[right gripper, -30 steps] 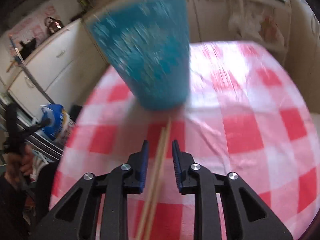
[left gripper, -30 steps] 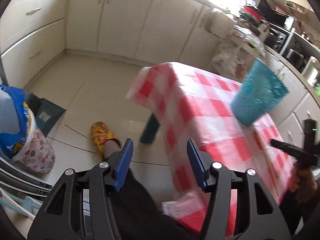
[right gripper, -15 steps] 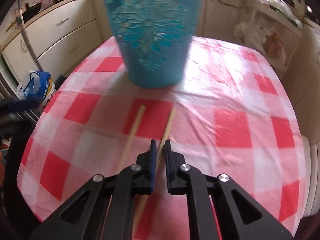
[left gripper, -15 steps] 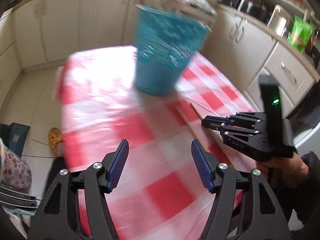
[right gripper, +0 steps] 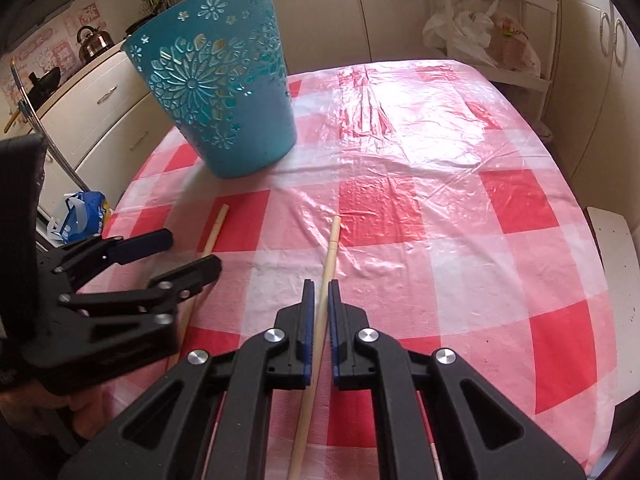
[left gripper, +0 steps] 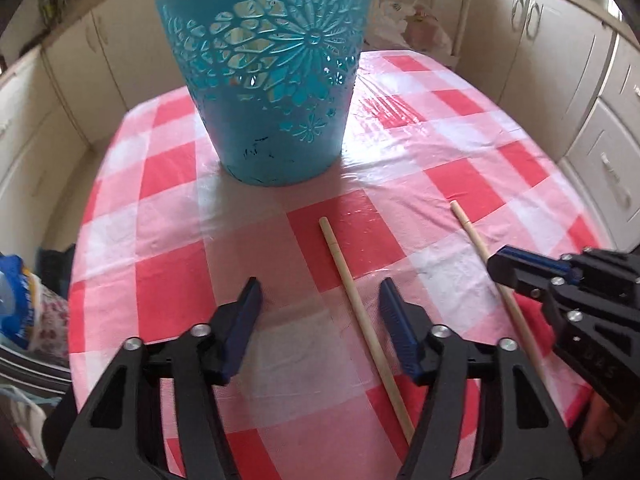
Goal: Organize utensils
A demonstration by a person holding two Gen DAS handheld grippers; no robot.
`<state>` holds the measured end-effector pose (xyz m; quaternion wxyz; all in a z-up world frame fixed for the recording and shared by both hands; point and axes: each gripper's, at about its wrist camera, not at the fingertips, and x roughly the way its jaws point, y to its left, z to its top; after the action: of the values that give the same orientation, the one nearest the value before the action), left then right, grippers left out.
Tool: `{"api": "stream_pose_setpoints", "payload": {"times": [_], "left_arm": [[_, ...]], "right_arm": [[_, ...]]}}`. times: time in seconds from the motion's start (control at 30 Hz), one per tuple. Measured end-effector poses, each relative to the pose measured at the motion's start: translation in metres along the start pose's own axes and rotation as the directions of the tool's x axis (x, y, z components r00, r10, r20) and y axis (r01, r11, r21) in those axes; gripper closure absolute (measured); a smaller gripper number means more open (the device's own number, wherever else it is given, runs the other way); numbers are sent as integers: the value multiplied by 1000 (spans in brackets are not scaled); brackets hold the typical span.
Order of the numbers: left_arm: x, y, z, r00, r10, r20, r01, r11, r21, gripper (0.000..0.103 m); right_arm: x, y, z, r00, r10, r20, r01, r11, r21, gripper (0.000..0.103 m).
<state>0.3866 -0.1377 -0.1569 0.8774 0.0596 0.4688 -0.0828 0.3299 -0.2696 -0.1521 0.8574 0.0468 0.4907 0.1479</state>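
Note:
Two wooden chopsticks lie on the red-and-white checked tablecloth (left gripper: 168, 184). My left gripper (left gripper: 320, 292) is open low over the cloth, with one chopstick (left gripper: 348, 276) lying between its fingers, nearer the right finger. My right gripper (right gripper: 319, 292) has its jaws nearly closed around the other chopstick (right gripper: 330, 248), which runs between the pads; it also shows in the left wrist view (left gripper: 472, 236). A tall turquoise cut-out bin (left gripper: 268, 64) stands upright beyond both chopsticks, also in the right wrist view (right gripper: 224, 96). The left gripper (right gripper: 176, 256) shows at the right view's left edge.
The table is round, with its edge falling away on all sides. Cream kitchen cabinets (left gripper: 592, 92) surround it. A shelf with plastic bags (right gripper: 480, 36) stands behind. A blue bag (right gripper: 80, 216) sits on the floor to the left.
My left gripper swung from facing the floor to low over the table, straddling one chopstick. My right gripper narrowed its jaws around the other chopstick.

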Motion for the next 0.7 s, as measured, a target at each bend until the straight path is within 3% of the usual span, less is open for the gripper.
{"api": "stream_pose_setpoints", "payload": {"times": [0.03,0.2,0.47,0.7], "left_arm": [[0,0,0,1000,-3,5,3,1000,-2,56],[-1,-11,2,999,-34,15,34,999,22,94],[-4,-13,0,995,-100,4,100,995,30,98],[-10,-10,-10,994,-112,14,111,993,44,98]], "right_arm": [[-1,-1,0,1000,-1,0,1,1000,-1,95],[0,-4,-2,1000,-3,-8,3,1000,2,95],[2,7,-3,999,-53,12,54,996,-67,96],[2,0,1,1000,10,20,-10,1000,-8,97]]}}
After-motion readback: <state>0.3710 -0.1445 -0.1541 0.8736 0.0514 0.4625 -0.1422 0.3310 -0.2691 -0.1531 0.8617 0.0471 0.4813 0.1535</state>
